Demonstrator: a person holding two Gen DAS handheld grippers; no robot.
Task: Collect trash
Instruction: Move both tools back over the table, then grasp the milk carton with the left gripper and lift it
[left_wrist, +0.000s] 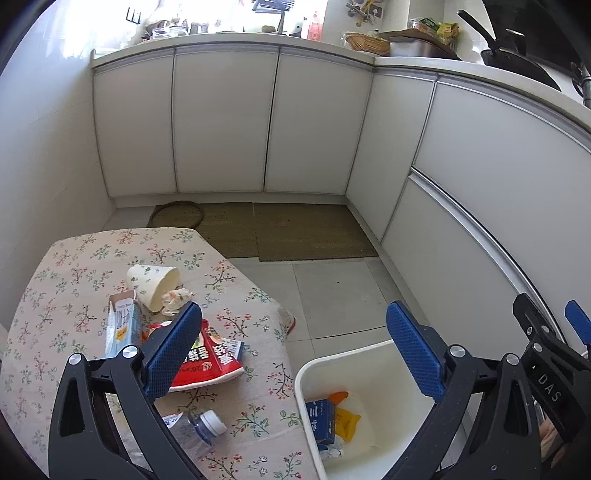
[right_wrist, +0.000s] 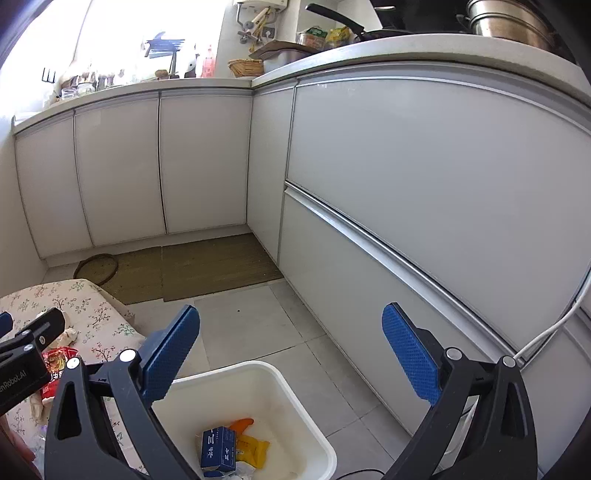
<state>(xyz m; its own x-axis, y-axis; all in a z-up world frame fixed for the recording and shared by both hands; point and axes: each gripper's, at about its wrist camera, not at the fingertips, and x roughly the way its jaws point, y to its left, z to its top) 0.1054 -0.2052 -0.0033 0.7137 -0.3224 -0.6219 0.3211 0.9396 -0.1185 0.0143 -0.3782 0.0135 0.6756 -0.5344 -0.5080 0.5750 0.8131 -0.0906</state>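
In the left wrist view, the left hand-held gripper fills the lower part of the frame with its 2 blue pads spread wide and nothing between them. The right hand-held gripper is likewise spread wide and empty in its own view, and part of it shows at the right edge of the left view.

Trash lies on the floral-cloth worktop at the lower left of the left view: a white paper cup on its side, a crumpled tissue touching its mouth, a light-blue carton just beside the cup, a red snack packet partly behind the left pad, and a clear plastic bottle with a white cap near the bottom edge.

A white bin stands on the tiled floor just beside the worktop, at the bottom centre of the right view. Inside it lie a dark-blue box, a yellow wrapper and an orange piece.

White cabinets fill the upper half, with a brown mat at their foot.
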